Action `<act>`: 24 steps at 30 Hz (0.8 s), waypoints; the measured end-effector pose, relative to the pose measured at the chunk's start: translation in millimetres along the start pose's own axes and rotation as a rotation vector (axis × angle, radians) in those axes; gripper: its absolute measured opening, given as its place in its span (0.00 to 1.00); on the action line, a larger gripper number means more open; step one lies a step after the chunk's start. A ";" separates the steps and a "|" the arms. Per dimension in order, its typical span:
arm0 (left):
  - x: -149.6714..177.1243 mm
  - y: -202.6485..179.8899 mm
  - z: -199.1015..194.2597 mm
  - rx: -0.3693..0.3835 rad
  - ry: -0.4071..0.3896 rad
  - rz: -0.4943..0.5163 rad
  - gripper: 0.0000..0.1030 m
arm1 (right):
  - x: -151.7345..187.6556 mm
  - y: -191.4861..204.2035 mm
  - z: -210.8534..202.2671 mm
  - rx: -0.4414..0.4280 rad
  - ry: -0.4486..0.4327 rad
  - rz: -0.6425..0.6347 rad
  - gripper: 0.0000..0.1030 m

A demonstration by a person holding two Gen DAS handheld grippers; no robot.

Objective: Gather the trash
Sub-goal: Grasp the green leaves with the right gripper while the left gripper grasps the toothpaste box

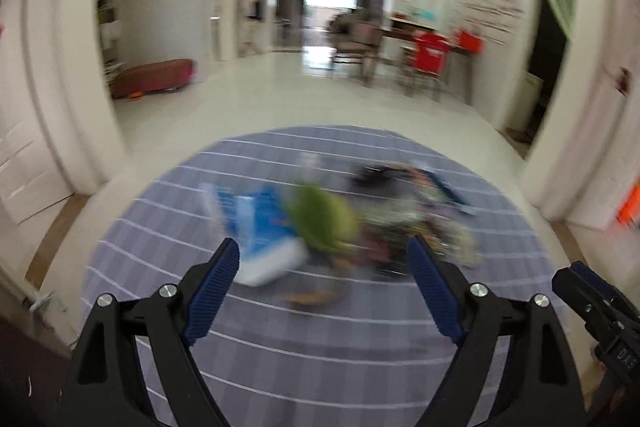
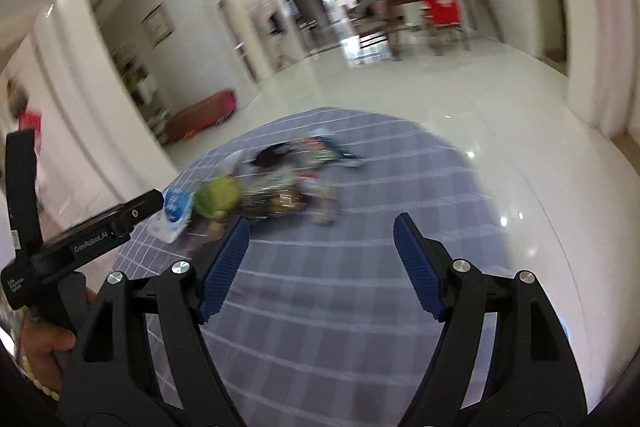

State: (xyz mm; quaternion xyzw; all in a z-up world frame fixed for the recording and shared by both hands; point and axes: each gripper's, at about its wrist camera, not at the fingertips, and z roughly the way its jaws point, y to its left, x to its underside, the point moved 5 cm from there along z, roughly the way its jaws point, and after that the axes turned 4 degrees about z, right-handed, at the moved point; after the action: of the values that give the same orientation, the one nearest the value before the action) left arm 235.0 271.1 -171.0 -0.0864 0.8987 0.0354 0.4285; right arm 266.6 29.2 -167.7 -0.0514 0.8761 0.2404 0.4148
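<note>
Trash (image 1: 340, 223) sits in one messy pile in the middle of the round counter (image 1: 280, 355) – easy to reach – and the left tool (image 1: 324, 287) and right tool (image 2: 320, 263) both hang over it, wide and empty, likely ready to grab.

White lettering "GenRobot.AI" stands on the black body of the left tool (image 2: 90, 241), seen in the right wrist view; nothing else is legible.
</note>
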 end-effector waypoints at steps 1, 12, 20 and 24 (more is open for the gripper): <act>4.1 9.9 2.0 -0.010 0.004 -0.014 0.82 | -1.7 12.2 12.3 -0.012 0.013 -0.018 0.72; 18.8 68.8 80.3 0.106 0.142 -0.115 0.49 | 5.5 92.9 133.4 -0.027 0.165 -0.156 0.72; 21.4 97.7 80.7 0.099 0.110 -0.180 0.13 | 10.0 114.9 173.3 -0.038 0.218 -0.204 0.63; 15.8 112.1 66.1 0.079 0.063 -0.208 0.13 | 15.9 123.0 192.6 -0.053 0.273 -0.213 0.41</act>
State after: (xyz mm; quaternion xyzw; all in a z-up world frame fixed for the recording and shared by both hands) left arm 255.0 388.4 -226.1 -0.1632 0.8987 -0.0472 0.4044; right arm 355.9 228.4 -237.0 -0.1872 0.9072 0.2089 0.3137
